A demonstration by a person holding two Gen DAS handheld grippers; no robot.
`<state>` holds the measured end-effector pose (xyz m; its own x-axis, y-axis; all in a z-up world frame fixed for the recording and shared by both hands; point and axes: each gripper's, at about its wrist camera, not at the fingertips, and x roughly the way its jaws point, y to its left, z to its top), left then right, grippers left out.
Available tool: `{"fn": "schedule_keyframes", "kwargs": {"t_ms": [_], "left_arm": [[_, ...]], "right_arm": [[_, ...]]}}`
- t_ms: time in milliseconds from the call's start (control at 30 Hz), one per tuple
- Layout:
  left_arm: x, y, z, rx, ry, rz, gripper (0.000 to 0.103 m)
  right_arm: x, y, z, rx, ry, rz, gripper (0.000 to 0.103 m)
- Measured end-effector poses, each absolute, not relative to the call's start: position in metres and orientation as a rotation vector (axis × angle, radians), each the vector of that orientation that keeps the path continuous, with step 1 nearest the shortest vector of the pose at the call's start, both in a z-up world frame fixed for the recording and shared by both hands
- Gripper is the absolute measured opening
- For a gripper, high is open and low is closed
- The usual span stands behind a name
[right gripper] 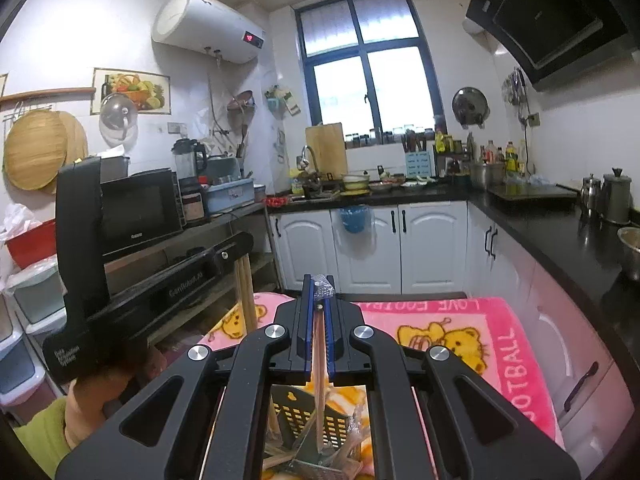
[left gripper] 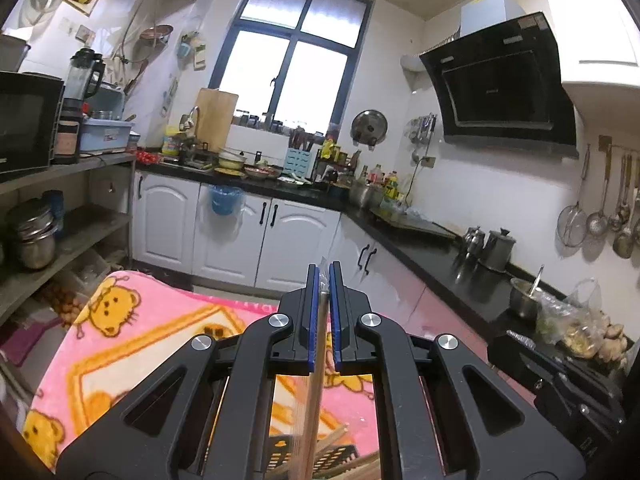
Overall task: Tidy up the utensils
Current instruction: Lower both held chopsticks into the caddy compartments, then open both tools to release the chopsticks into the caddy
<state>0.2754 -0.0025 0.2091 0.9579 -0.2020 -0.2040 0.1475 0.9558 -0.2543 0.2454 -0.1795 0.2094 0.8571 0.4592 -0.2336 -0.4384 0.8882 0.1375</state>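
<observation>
Kitchen, two handheld grippers raised over a pink cartoon-bear blanket [right gripper: 460,320] spread on a low surface.

Left gripper [left gripper: 325,276]: blue-padded jaws clenched on wooden chopsticks [left gripper: 316,380], sticks running down between the pads toward the bottom of the left wrist view, tips poking just past the jaw ends with a scrap of clear wrapper. Seen again from the right wrist view at left, held by a hand [right gripper: 100,396] with a yellow-green sleeve below it; light wooden sticks hanging down from its jaws there.

Right gripper [right gripper: 319,280]: jaws clenched on a single wooden chopstick [right gripper: 320,380], crinkled clear plastic wrapper [right gripper: 324,286] caught at the fingertips. Stick pointing down toward a black perforated utensil basket [right gripper: 304,416] lying on the blanket just below the gripper. More wooden sticks and clear wrapping lying loose around the basket, some against its side; whether any lie inside cannot be told.

Basket also visible at the bottom of the left wrist view, partly hidden by the gripper body.

Surroundings: white cabinets [left gripper: 236,232] under a black countertop [left gripper: 440,248], dark-framed window [left gripper: 292,52] at the back, black range hood [left gripper: 500,80] on the right wall, black microwave [right gripper: 140,208] on a shelf at left, white water heater [right gripper: 208,24] high on the wall.
</observation>
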Motion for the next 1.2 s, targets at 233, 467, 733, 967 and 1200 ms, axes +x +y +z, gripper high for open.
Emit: {"fn": "schedule_keyframes", "kwargs": {"t_ms": [233, 467, 733, 967, 1200], "left_arm": [[0.287, -0.005, 0.186, -0.213, 0.266, -0.161, 0.003], [0.29, -0.01, 0.167, -0.176, 0.295, -0.153, 0.003], [0.289, -0.005, 0.151, -0.153, 0.346, -0.16, 0.003], [0.278, -0.004, 0.143, -0.13, 0.397, -0.171, 0.007], [0.255, 0.002, 0.131, -0.113, 0.445, -0.189, 0.026]], "right_arm": [[0.267, -0.176, 0.187, 0.091, 0.319, 0.46, 0.005], [0.279, -0.171, 0.162, 0.091, 0.376, 0.46, 0.005], [0.279, -0.166, 0.14, 0.072, 0.443, 0.465, 0.005], [0.268, -0.167, 0.13, 0.044, 0.482, 0.476, 0.013], [0.245, -0.177, 0.125, 0.025, 0.492, 0.483, 0.028]]}}
